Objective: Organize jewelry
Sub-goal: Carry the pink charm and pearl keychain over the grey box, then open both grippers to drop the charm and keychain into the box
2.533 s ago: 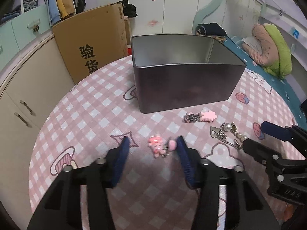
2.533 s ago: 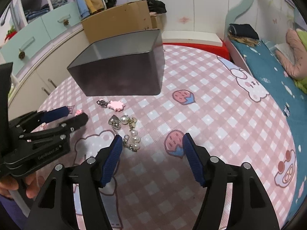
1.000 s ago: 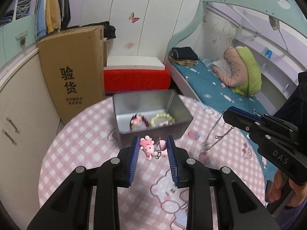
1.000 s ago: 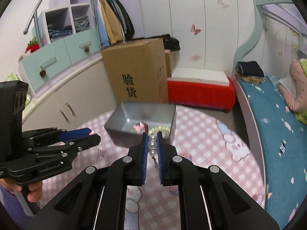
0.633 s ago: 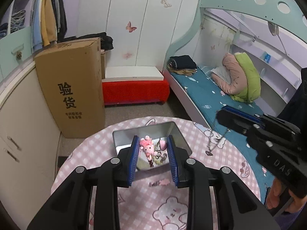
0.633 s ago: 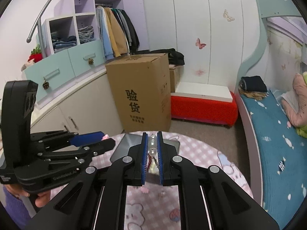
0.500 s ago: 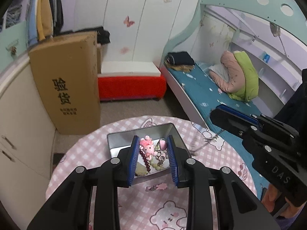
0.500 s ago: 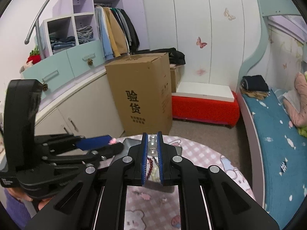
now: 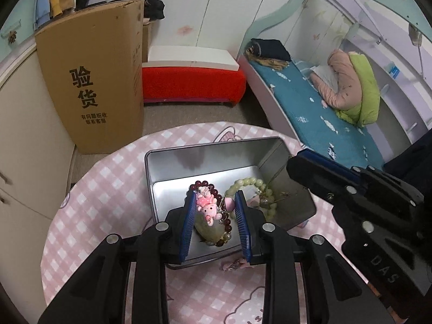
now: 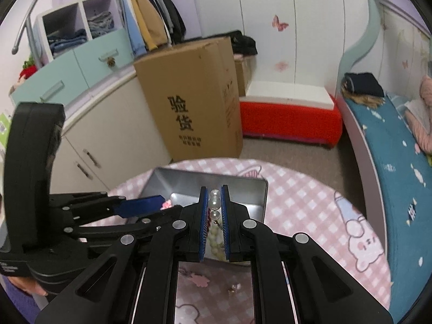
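Since the earlier frames both grippers have left the tabletop, each carrying a piece, and have come in over the metal tin (image 9: 162,167), which now sits directly below and ahead of their fingertips instead of far beyond them.

Left gripper (image 9: 215,210): jaws partly closed, pinching the pink charm (image 9: 206,209) between the blue pads; charm hangs just above the tin's interior. Held by its body, likely so the small chain dangles free and drops cleanly.

Right gripper (image 10: 214,210): jaws closed tight on the pearl chain (image 10: 214,202); three pearls show between the pads, the rest trails down behind the fingers. Gripped near one end, so the length probably feeds into the tin first.

Inside the tin, beneath the left gripper: a dark red bead bracelet (image 9: 213,189) and a pale green bead bracelet (image 9: 253,182), already stowed.

Behind the right gripper's fingertips, on the pink checked table (image 10: 310,197), a pink flower charm (image 10: 198,279) is not yet collected.

Judgement: release step is next; both pieces look positioned over the opening.
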